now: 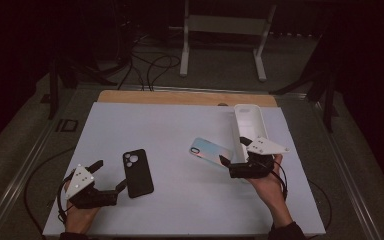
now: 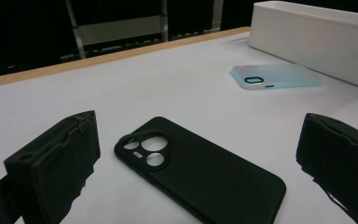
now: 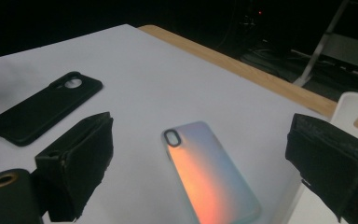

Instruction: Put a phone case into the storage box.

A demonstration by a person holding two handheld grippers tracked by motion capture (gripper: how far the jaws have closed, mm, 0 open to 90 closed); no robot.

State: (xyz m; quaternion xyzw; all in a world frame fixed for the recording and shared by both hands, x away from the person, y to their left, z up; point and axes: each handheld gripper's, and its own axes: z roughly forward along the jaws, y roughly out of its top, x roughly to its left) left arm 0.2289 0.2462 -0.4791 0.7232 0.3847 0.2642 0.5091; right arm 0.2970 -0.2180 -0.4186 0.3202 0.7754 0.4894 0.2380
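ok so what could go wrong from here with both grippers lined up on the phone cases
The black case lies flat on the table, so the open left gripper may push it along instead of gripping it. The iridescent case lies close beside the white bin; the open right gripper could bump the bin while closing.

Matt black rubbery phone case, glossy iridescent case, smooth white plastic tray, matt white table cover over wood edge, rough-padded jaws.
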